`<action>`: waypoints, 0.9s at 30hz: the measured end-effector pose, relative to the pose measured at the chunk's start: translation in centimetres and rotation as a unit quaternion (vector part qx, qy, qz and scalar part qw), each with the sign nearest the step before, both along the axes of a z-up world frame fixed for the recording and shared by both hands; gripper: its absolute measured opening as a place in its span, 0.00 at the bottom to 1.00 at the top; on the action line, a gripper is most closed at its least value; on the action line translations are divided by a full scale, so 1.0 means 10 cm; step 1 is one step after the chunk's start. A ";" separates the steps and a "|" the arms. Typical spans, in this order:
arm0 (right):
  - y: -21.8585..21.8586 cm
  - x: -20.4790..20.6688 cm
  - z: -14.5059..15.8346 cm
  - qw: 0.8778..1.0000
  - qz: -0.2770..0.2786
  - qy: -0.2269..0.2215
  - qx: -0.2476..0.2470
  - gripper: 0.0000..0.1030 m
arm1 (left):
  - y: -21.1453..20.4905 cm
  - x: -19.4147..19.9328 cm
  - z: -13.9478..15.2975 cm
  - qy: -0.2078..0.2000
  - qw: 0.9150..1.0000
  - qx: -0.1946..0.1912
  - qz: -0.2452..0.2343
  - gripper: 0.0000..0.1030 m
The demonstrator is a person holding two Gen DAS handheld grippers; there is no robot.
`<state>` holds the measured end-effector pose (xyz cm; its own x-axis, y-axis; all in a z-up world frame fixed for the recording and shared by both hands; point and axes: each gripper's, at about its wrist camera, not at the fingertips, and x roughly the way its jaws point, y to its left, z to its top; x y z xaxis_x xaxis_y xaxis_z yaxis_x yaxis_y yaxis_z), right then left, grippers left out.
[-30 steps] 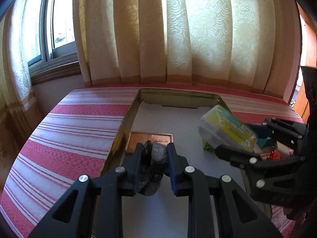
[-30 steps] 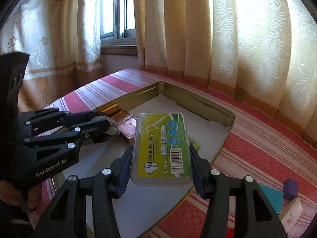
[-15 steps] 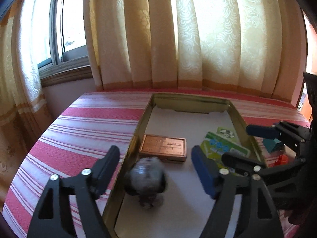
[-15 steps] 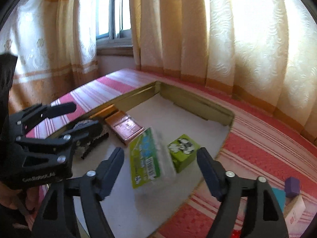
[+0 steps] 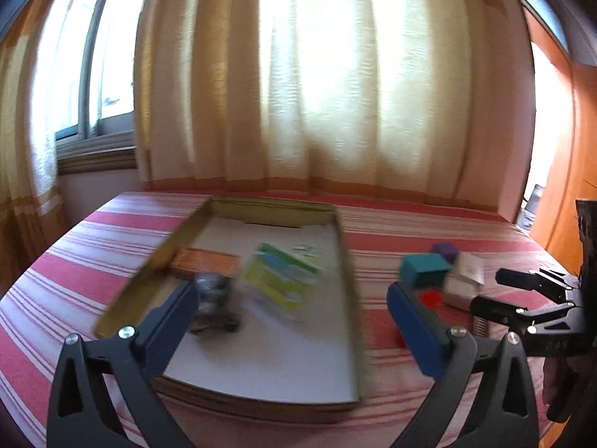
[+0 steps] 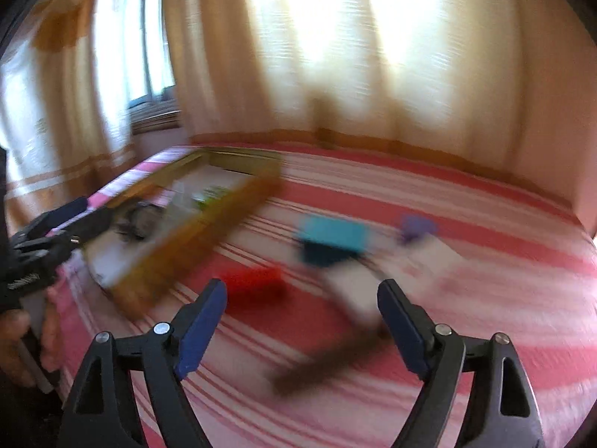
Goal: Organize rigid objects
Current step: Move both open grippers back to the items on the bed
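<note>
Both grippers are empty now, where one second ago each held an object over the tray. The left gripper (image 5: 291,321), which had clamped a dark grey lumpy object, now has its blue-padded fingers spread wide and has pulled back from the tray. The right gripper (image 6: 302,323), which had held the green and yellow plastic case, also has its fingers wide apart and has swung away to the right, over the loose pieces on the cloth.

From left to right in the blurred left wrist view: a shallow brass-coloured tray (image 5: 349,310) with a white floor sits on the red and white striped tablecloth (image 5: 74,261). Inside it, near the left wall, lies a flat copper-coloured box (image 5: 207,261). Just in front of that box rests the dark grey object (image 5: 212,298). To its right, in the middle of the tray, lies the green and yellow plastic case (image 5: 278,276).

Right of the tray, on the cloth, sit a teal block (image 5: 423,268), a small red piece (image 5: 431,298), a purple cube (image 5: 444,251) and a white box (image 5: 464,280), close together.
</note>
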<state>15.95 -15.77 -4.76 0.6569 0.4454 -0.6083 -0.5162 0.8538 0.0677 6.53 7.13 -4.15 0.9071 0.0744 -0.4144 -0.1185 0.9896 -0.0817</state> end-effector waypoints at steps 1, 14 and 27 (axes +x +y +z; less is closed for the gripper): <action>-0.12 -0.01 -0.02 1.000 -0.012 0.006 0.000 0.83 | -0.10 0.00 0.00 -0.002 1.000 0.004 -0.009 0.99; 0.03 0.22 -0.27 0.994 -0.049 0.094 -0.031 0.83 | -0.56 0.21 0.00 0.015 0.999 0.026 -0.037 0.99; -0.01 0.09 -0.34 0.992 -0.021 0.090 -0.082 0.39 | -0.69 0.22 0.03 0.021 0.996 0.019 -0.087 0.99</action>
